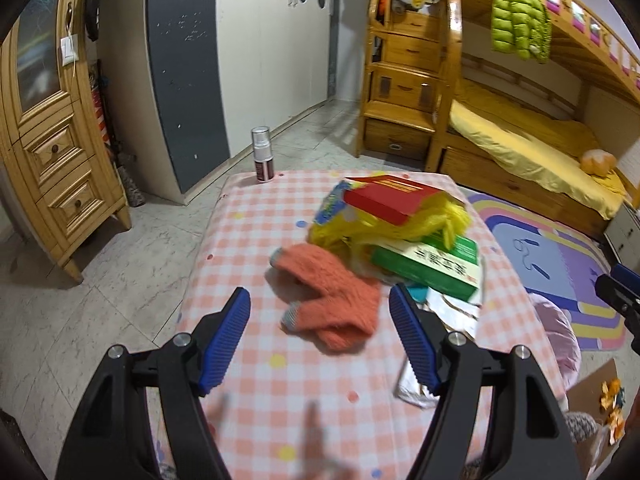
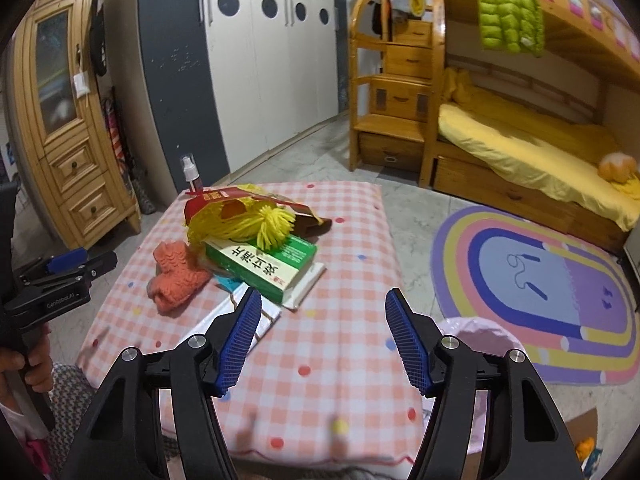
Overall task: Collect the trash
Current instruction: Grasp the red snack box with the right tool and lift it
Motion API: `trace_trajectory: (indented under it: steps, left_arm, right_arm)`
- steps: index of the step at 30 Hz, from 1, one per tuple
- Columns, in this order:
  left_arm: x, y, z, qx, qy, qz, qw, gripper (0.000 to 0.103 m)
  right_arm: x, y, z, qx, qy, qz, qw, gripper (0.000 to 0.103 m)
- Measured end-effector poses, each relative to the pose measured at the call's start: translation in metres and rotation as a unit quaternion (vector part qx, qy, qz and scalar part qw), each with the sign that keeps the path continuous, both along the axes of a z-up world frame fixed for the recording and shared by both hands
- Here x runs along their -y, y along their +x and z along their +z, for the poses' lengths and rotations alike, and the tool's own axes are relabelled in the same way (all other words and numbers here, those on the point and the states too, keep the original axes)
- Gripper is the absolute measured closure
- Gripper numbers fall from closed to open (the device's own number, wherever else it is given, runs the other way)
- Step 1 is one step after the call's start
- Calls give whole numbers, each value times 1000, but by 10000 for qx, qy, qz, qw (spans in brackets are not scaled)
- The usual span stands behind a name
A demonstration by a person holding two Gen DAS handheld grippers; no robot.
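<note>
On the pink checked table (image 1: 280, 408) (image 2: 320, 392) lies a pile: an orange knit glove (image 1: 328, 308) (image 2: 176, 276), a yellow pompom bundle (image 1: 400, 224) (image 2: 256, 224), a red carton (image 1: 388, 198) (image 2: 212, 200), a green book (image 1: 432, 266) (image 2: 264, 268) and silver foil wrappers (image 1: 452, 312) (image 2: 256, 324). My left gripper (image 1: 320, 316) is open just above the glove. My right gripper (image 2: 323, 320) is open and empty over the table, right of the wrappers. It also shows at the edge of the left wrist view (image 1: 618, 292).
A spray bottle (image 1: 263, 156) (image 2: 191, 174) stands at the table's far left corner. A pink bag-lined bin (image 2: 480, 332) (image 1: 556, 336) sits on the floor right of the table. A cardboard box of scraps (image 1: 600, 400), a rainbow rug (image 2: 540, 288), bunk bed and wardrobes surround.
</note>
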State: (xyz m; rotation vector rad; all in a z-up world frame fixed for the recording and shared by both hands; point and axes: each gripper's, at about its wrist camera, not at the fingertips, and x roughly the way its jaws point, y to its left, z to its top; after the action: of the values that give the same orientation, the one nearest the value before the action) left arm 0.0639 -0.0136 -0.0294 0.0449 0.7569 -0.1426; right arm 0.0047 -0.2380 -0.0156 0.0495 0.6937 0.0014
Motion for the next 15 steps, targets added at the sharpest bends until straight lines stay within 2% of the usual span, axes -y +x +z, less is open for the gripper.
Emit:
trace_trajectory:
  steps: [9,15]
  left_arm:
    - [-21,51,-5,-22,-62,304,9995,33]
    - [-41,72,-14,-110,23,340,9994,33]
  right_arm:
    - [-26,76,-8,-170,-273,439,9985,38]
    - [-47,116,-27,-331,-605,593,9959,38]
